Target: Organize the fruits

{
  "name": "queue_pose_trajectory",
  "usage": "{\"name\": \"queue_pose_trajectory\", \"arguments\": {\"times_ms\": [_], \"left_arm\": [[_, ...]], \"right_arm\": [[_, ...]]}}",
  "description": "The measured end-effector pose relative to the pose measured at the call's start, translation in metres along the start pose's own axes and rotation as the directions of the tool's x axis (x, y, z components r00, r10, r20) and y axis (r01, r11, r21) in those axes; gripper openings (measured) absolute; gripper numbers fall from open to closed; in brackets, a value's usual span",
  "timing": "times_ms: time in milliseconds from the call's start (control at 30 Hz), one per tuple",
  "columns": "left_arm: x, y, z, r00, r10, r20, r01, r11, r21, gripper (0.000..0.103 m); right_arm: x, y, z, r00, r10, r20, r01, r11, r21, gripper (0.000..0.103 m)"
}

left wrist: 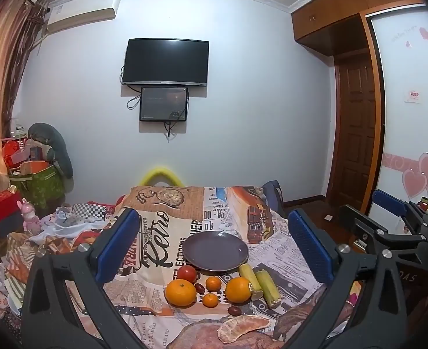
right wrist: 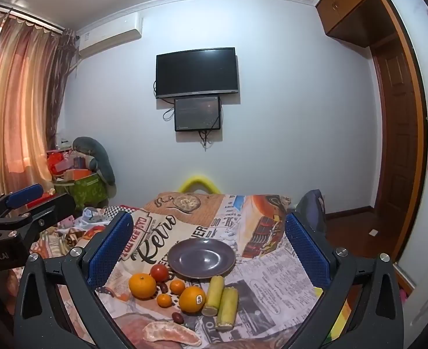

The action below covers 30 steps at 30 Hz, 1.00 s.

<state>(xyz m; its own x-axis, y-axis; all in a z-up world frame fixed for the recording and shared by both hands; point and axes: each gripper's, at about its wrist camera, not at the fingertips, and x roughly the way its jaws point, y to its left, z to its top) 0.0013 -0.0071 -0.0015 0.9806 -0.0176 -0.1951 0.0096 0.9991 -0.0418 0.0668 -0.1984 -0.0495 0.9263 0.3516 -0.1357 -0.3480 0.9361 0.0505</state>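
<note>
A dark purple plate lies bare on the newspaper-print cloth. In front of it sit a red tomato, two big oranges, two small tangerines, dark red dates, two pale green cane pieces and a peeled pomelo wedge. My left gripper and right gripper hover open and empty, short of the fruit.
The cloth covers a small table amid a cluttered bed. A blue chair stands at the far right corner, a yellow hoop behind. The right gripper's body shows at the left view's right edge.
</note>
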Motion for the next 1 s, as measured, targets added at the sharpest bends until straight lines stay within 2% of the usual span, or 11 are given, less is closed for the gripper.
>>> {"name": "queue_pose_trajectory", "arguments": {"times_ms": [1000], "left_arm": [[-0.0027,0.002,0.002,1.0,-0.009,-0.001,0.009,1.0,-0.005,0.103]], "right_arm": [[-0.0053,0.0022,0.0035,1.0,-0.005,0.012,0.005,1.0,-0.003,0.103]]}}
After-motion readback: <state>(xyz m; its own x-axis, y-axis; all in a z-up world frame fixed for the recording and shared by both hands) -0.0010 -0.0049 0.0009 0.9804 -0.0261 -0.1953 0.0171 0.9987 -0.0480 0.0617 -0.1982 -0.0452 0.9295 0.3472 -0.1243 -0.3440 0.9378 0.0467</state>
